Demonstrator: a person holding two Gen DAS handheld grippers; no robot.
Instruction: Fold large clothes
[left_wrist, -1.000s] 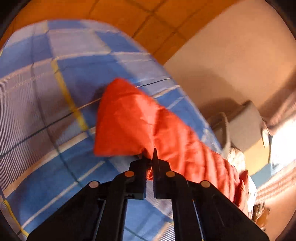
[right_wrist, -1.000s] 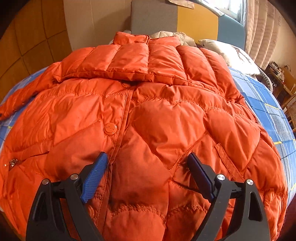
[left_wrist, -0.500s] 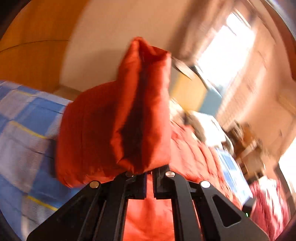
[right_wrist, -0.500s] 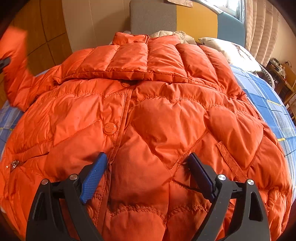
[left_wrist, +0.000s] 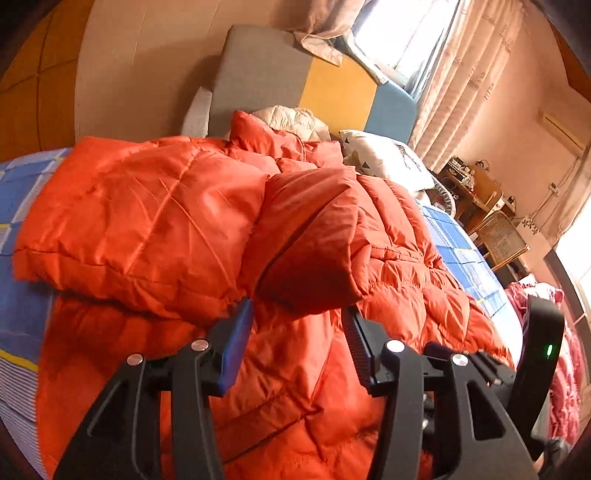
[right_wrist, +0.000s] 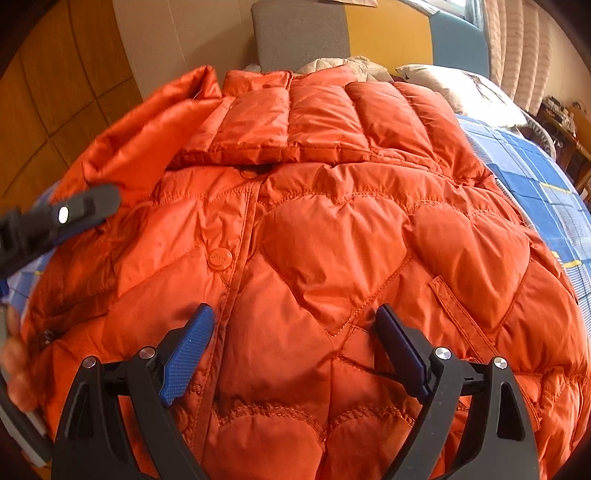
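**Orange puffer jacket spread on the bed, both grippers open**

The orange puffer jacket (right_wrist: 332, 258) lies front-up across the bed, collar at the far end near the headboard. The shell is shiny and crinkly, quilted in heart-like puffs with orange stitching, plus a round snap button (right_wrist: 220, 259) beside the front placket and a slanted pocket flap on the right. The folded-down hood panel at the far end has straight ribbed channels instead. The sleeve (left_wrist: 147, 229) on the left is doubled over onto the body, a fat pillowy slab with its cuff end bunched just past the left gripper (left_wrist: 299, 332).

That left gripper's jaws are spread, nothing between them. The right gripper (right_wrist: 295, 347) is hovering over the near hem, its jaws wide apart too, with ridged blue pads.

Underneath is a blue plaid bedsheet (right_wrist: 535, 177). At the far end there's a padded headboard (left_wrist: 314, 81) in grey, yellow and blue blocks, and a white pillow (left_wrist: 384, 158).
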